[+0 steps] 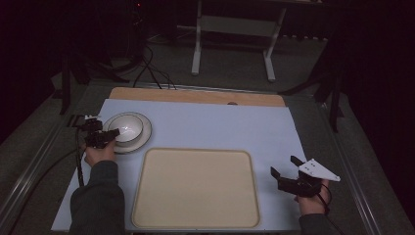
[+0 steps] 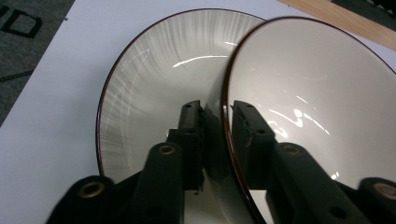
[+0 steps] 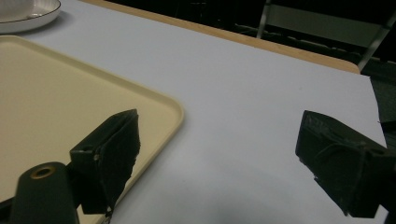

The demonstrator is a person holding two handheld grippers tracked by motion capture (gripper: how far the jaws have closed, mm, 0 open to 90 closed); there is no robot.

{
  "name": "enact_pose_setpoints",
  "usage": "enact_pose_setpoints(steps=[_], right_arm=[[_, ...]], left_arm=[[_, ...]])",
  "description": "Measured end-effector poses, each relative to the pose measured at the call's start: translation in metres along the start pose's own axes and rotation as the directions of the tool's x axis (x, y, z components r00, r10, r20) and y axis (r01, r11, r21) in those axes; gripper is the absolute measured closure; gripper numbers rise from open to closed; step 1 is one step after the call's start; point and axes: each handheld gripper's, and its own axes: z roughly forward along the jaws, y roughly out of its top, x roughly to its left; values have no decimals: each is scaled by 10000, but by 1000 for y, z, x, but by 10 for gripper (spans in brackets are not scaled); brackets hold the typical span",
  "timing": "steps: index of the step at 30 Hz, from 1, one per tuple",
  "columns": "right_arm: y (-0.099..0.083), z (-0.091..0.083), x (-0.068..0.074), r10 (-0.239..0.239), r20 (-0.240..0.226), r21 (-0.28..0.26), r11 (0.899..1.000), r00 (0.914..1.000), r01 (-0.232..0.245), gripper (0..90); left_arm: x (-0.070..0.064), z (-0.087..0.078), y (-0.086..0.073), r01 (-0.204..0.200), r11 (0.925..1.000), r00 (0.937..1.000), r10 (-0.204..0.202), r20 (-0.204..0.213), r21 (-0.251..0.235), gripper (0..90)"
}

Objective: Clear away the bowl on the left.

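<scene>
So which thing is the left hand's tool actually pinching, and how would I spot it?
Start at the big beige tray, then look past its far-left corner to the plate. On that plate sits the bowl, white with a thin dark rim; the left gripper has its jaws either side of that rim. The bowl is deeper than the flat plate under it.

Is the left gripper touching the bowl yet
Touching. The left gripper view shows the left gripper with one jaw pressed on each side of the bowl rim, no gap.

Gripper (image 2: 218, 122) clamps bowl (image 2: 317, 107) rim above plate (image 2: 154, 88).
</scene>
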Motion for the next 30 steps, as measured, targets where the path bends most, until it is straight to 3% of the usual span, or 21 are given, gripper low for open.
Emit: enact_pose_setpoints(steps=[5, 14, 30], right_arm=[[0, 0, 0, -9, 8, 1, 10000, 10000, 9, 135], [0, 0, 0, -5, 19, 4, 10000, 10000, 5, 135], [0, 0, 0, 8, 39, 12, 10000, 10000, -8, 135]], left_arm=[[0, 0, 0, -57, 10000, 10000, 57, -1, -67, 803], [0, -2, 0, -57, 9998, 9994, 63, 344, -174, 805], [-1, -10, 2, -72, 9992, 9989, 90, 451, -400, 815]])
